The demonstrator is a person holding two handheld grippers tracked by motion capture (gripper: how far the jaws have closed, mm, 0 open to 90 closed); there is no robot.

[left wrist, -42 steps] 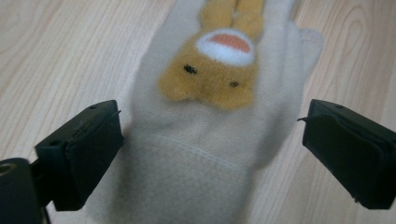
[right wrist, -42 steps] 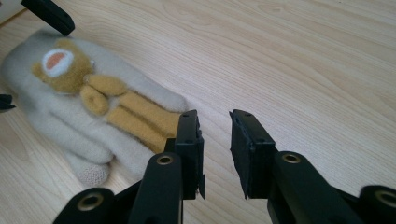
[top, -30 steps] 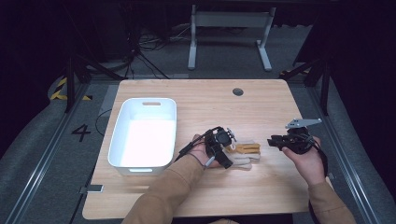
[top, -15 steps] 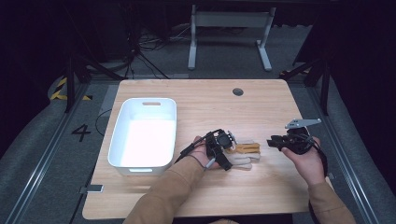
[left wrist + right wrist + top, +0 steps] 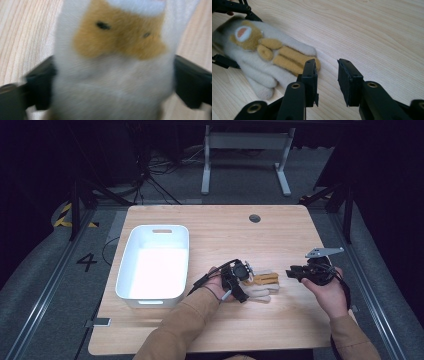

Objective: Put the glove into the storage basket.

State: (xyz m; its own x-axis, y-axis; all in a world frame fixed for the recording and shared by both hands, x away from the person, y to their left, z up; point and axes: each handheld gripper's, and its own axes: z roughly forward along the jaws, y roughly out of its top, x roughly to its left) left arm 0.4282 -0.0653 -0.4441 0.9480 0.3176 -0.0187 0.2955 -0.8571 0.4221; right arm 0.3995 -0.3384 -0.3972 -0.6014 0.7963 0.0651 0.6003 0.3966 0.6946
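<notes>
Left gripper [image 5: 239,281]: its two black jaws stand either side of a plush toy [image 5: 260,285], and have just been closing on it. In the left gripper view the jaws press against the toy's [image 5: 112,75] white flanks, one at each side, so the toy is gripped across its body.

Right gripper [image 5: 295,272]: held just above the table [image 5: 280,235] to the right of the toy, jaws parted to a moderate gap with bare wood between them. In the right gripper view the gripper [image 5: 327,75] holds nothing; its left jaw tip lies just beside the toy's [image 5: 274,57] tan end, and whether it touches cannot be told.

Plush toy: soft, fleecy pile, cream-white with tan patches and two small dark marks on the tan area; several rounded, finger-like lobes spread toward the right gripper. It lies flat on the table, right of centre near the front edge, between the two grippers.

Table: pale wood with fine straight grain, rounded corners, and a small dark round grommet [image 5: 254,218] near the far edge.

White bin [image 5: 155,262]: smooth plastic, rectangular with rounded corners and a slot handle in its far wall, standing on the left half of the table, near the left gripper's wrist but apart from the toy.

Open room: bare wood extends beyond the toy toward the far edge and right of the right gripper.
</notes>
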